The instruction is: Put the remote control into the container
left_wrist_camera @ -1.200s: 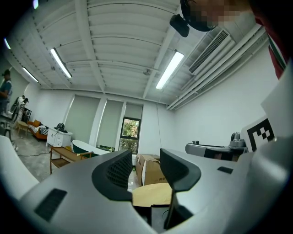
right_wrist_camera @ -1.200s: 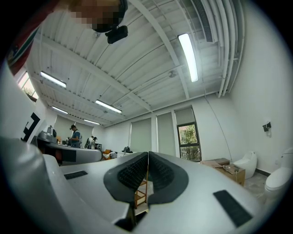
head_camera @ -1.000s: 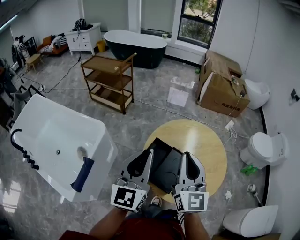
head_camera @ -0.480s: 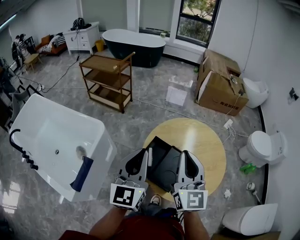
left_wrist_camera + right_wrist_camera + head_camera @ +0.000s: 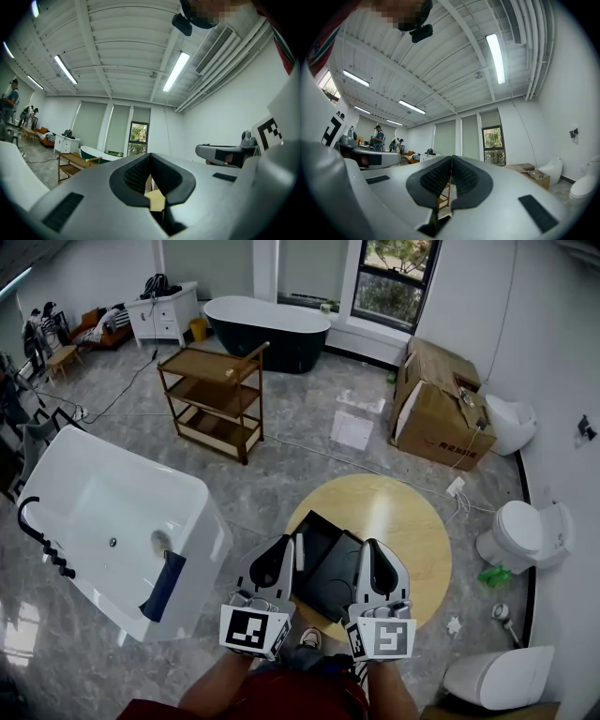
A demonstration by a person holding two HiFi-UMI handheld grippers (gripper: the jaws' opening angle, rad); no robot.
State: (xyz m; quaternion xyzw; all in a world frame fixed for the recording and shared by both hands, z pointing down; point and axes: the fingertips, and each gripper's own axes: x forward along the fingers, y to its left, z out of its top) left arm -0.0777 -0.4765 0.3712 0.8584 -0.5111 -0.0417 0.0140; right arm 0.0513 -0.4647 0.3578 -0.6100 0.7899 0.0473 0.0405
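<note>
As seen along their own jaws, left tongs (image 5: 150,161): pressed fully together, nothing gripped.
Right tongs (image 5: 451,164): likewise closed and empty.
Remote control (image 5: 300,553): taken to be the slim white bar just beside the left tongs' tip in the head view, held by neither.
Container (image 5: 330,568): black tray on the round yellow desk (image 5: 403,521); the bar appears to lie inside its left edge.
Progress: placement judged done; only withdrawal is left.

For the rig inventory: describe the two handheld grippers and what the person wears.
Both the left gripper and right gripper have smooth light-grey shells tapering to black ribbed pads. Each carries a cube with black-and-white square markers. No cables show. The person wears a red top.
</note>
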